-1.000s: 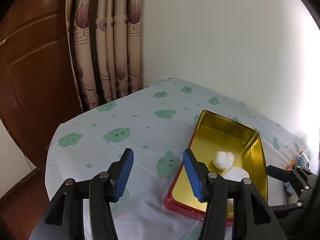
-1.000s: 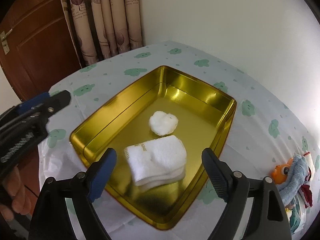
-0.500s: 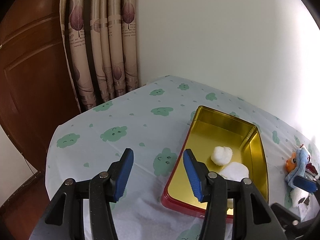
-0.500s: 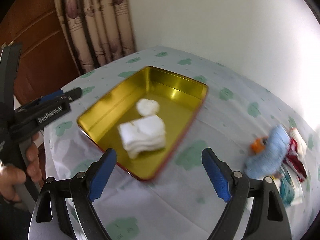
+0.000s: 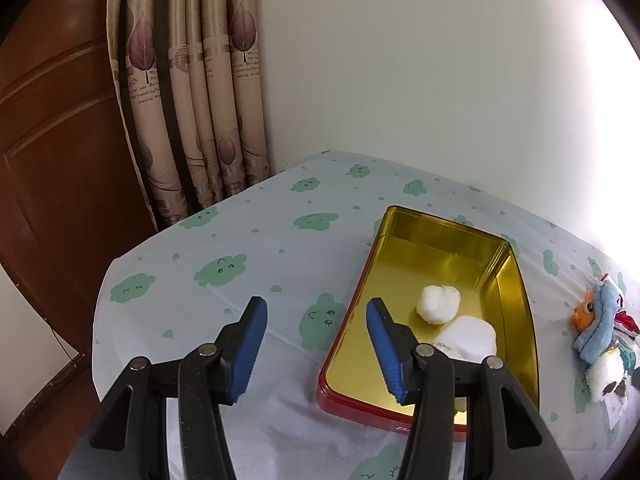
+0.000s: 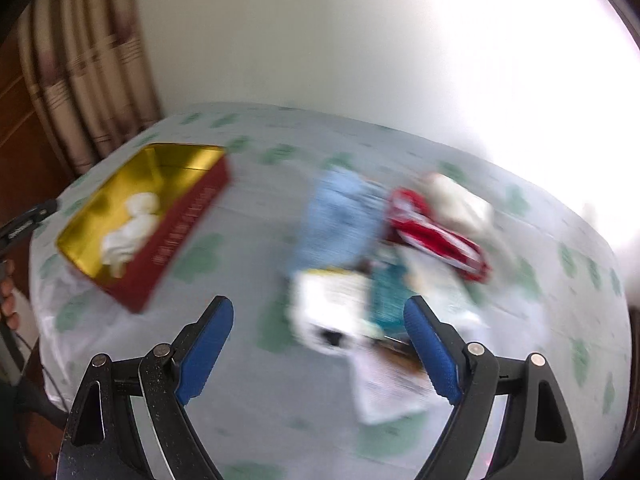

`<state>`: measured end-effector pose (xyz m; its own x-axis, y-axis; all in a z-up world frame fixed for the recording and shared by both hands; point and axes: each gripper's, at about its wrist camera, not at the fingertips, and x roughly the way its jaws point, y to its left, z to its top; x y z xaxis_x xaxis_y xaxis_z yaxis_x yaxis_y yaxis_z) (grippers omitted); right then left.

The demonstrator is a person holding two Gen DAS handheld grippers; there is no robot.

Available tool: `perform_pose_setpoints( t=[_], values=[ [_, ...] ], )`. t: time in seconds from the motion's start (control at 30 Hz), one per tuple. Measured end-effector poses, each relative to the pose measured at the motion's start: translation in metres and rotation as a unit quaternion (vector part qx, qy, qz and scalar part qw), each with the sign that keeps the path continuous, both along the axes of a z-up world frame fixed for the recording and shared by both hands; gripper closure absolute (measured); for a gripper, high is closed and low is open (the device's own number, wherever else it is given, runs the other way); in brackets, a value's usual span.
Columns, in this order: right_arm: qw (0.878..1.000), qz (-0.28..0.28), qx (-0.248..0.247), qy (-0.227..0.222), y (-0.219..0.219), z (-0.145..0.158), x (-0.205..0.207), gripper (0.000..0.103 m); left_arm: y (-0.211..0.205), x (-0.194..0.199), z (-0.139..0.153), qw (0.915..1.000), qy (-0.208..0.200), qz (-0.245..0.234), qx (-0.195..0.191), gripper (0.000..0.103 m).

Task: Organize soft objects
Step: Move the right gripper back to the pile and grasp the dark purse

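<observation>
Both grippers wide open and empty: right gripper (image 6: 318,342) just near of the blurred sock pile (image 6: 360,248), left gripper (image 5: 316,346) astride the tin's (image 5: 516,280) left rim.

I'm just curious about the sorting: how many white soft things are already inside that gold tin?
2. A round white puff lies mid-tin; a folded white cloth lies just nearer the camera, partly hidden by the left gripper. Something smaller could be hidden there.

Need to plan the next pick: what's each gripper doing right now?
Left gripper: open, holding nothing, beside the gold metal tin.
Right gripper: open, holding nothing, above the blurred pile of soft fabric items.
</observation>
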<state>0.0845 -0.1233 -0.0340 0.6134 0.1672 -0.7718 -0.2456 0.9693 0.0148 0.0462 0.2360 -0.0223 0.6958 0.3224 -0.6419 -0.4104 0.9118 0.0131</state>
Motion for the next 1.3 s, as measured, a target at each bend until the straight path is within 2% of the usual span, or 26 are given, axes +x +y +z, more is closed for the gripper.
perform_pose_setpoints(
  t=[0.13,0.27,0.53,0.7,0.83,1.07,1.1,1.13,1.3],
  values=[
    [0.999,-0.038,-0.01,0.02,-0.035,-0.015,-0.004,0.017,-0.004,0.0,-0.001,0.9999,0.0,-0.008,0.008,0.05],
    [0.998,-0.046,-0.015,0.036,-0.051,-0.034,-0.009,0.017,-0.011,-0.001,0.001,0.9996,-0.005,-0.025,0.014,0.05],
    [0.999,-0.043,-0.012,0.023,-0.055,-0.046,0.002,0.019,-0.024,0.0,0.001,0.9985,-0.009,-0.046,0.028,0.05],
    [0.999,-0.039,-0.008,0.034,-0.055,-0.059,0.018,0.031,-0.032,0.001,0.002,0.9973,-0.011,-0.055,0.048,0.05],
    [0.998,-0.037,0.003,0.042,-0.055,-0.07,0.026,0.031,-0.043,0.003,0.001,0.9953,-0.005,-0.073,0.064,0.05],
    [0.999,-0.023,0.01,0.033,-0.048,-0.077,0.04,0.031,-0.071,0.003,0.007,0.9913,-0.002,-0.119,0.055,0.05],
    [0.999,-0.021,0.011,0.032,-0.047,-0.077,0.041,0.033,-0.079,0.003,0.008,0.99,-0.001,-0.129,0.058,0.05],
    [0.999,-0.019,0.017,0.032,-0.046,-0.077,0.041,0.039,-0.085,0.003,0.009,0.9888,0.0,-0.135,0.063,0.05],
    [0.999,-0.016,0.032,0.025,-0.049,-0.077,0.036,0.051,-0.116,0.005,0.01,0.9831,0.005,-0.167,0.074,0.05]
  ],
)
